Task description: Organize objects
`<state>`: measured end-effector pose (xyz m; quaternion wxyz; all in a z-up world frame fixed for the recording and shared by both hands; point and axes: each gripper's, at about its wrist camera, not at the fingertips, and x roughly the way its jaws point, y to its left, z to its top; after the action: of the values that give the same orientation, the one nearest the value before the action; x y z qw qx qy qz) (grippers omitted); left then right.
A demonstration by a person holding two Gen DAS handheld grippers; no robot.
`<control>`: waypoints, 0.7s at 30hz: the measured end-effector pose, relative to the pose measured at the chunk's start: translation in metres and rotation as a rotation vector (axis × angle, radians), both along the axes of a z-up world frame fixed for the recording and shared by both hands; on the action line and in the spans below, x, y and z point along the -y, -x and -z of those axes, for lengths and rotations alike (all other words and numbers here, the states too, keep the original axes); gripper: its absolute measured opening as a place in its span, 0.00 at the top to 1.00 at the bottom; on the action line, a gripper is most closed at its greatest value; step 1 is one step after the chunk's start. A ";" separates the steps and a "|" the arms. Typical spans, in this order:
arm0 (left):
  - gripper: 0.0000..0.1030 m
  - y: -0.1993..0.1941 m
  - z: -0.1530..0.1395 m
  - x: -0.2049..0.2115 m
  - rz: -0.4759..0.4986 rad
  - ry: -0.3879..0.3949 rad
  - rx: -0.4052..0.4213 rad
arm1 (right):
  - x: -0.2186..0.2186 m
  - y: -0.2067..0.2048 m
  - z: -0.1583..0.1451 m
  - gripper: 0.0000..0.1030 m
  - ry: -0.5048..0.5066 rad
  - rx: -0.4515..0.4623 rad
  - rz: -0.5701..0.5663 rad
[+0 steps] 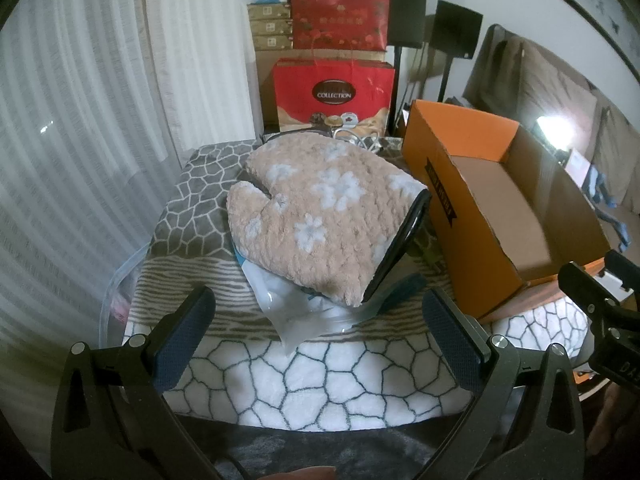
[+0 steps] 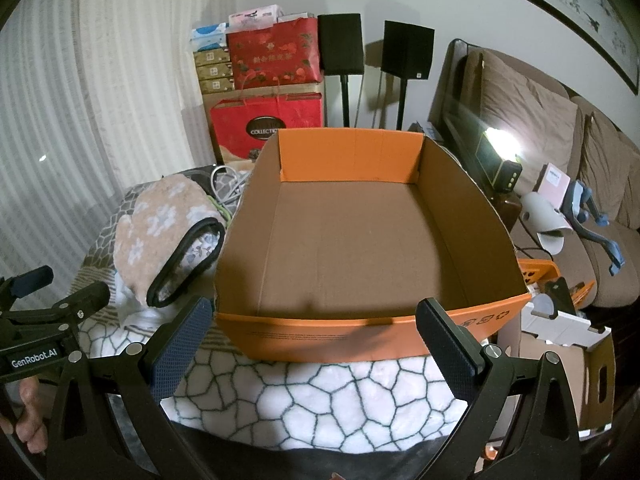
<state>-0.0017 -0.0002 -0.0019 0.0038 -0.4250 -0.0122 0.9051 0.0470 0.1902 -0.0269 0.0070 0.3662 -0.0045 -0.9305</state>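
Observation:
A fluffy beige oven mitt [image 1: 320, 216] with pale flowers and a black cuff lies on a pile of items, on top of a clear plastic bag [image 1: 308, 316]. It also shows in the right wrist view [image 2: 160, 224]. An open, empty orange cardboard box [image 2: 360, 240] stands to the right of the mitt; it also shows in the left wrist view [image 1: 496, 208]. My left gripper [image 1: 320, 340] is open and empty, just in front of the mitt. My right gripper [image 2: 316, 348] is open and empty, at the box's near wall.
Everything rests on a grey and white patterned blanket [image 1: 320, 384]. Red gift bags [image 1: 332, 92] and stacked boxes stand behind. White curtains hang on the left. A brown sofa [image 2: 560, 168] with clutter and two black speakers [image 2: 406, 50] are at the right.

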 end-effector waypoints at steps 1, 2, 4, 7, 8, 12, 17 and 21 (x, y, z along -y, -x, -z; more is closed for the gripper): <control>0.00 0.000 0.000 0.001 0.000 0.000 0.000 | 0.000 0.000 0.000 0.00 0.000 0.000 -0.001; 0.00 0.000 0.000 0.001 0.000 0.000 0.000 | 0.000 0.000 0.000 0.00 0.000 0.000 -0.001; 0.00 0.000 0.000 0.000 0.000 0.001 0.000 | 0.000 0.000 0.000 0.00 0.000 0.001 0.000; 0.00 0.000 0.001 0.000 0.001 0.001 0.001 | 0.000 0.000 0.000 0.00 -0.002 0.000 0.000; 0.00 0.000 0.001 0.000 0.001 0.001 0.001 | 0.000 0.000 0.000 0.00 -0.002 0.000 0.000; 0.00 0.000 0.001 0.000 0.002 0.003 0.001 | 0.001 0.000 0.000 0.00 -0.002 0.002 0.000; 0.00 0.000 0.001 0.000 0.002 0.004 0.002 | 0.000 0.001 0.000 0.00 0.000 0.002 -0.002; 0.00 0.000 0.001 0.000 0.001 0.006 0.003 | 0.000 0.001 0.000 0.00 -0.003 0.000 0.003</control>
<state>-0.0019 -0.0002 -0.0033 0.0030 -0.4262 -0.0095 0.9046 0.0463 0.1898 -0.0266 0.0049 0.3664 -0.0036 -0.9305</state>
